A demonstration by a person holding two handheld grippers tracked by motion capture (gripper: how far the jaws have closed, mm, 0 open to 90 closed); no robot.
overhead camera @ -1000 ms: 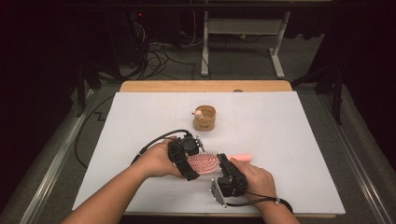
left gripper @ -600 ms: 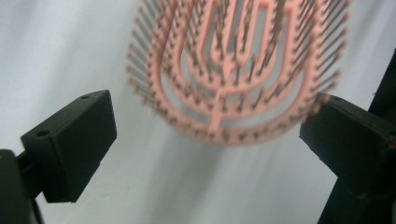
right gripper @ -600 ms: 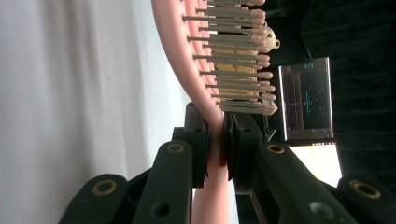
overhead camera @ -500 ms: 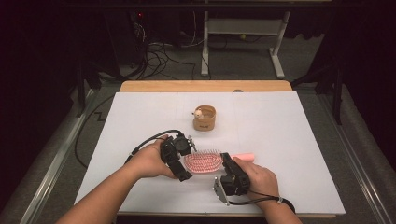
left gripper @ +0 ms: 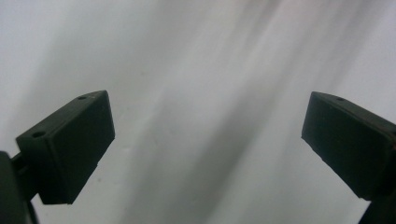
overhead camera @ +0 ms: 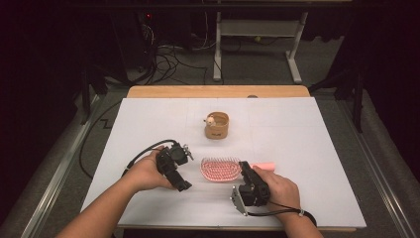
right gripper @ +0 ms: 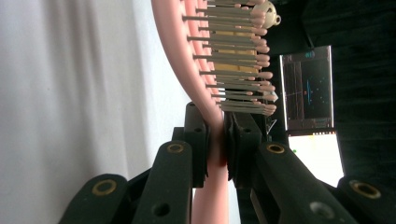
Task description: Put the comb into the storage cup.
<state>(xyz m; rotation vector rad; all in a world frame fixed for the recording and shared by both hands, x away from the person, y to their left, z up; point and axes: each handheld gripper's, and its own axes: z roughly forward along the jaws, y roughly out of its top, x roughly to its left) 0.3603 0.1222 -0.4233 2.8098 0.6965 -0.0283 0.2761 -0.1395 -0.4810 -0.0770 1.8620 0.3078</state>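
Observation:
A pink hairbrush (overhead camera: pixel 221 169) lies bristles up near the front middle of the white table (overhead camera: pixel 307 148), its pink handle (overhead camera: pixel 265 166) pointing right. My right gripper (overhead camera: pixel 244 171) is shut on the hairbrush at the neck, where the head meets the handle; the right gripper view shows both jaws pressed on the pink neck (right gripper: pixel 216 140), the bristles (right gripper: pixel 233 60) rising beyond. To the left of the brush head, apart from it, is my left gripper (overhead camera: pixel 182 186), its jaws pointing down at the table. In the left gripper view its fingers (left gripper: pixel 70 144) stand wide apart over bare white surface.
A small wooden cup (overhead camera: pixel 217 126) with a tiny pale figure on its rim stands behind the brush at the table's middle. The table's wooden back edge (overhead camera: pixel 218 91) borders a dark floor with cables and a desk frame (overhead camera: pixel 257 34).
My left gripper has let go of the brush head and drawn back to the left and toward the front edge. The right gripper has kept its hold and shifted slightly forward.

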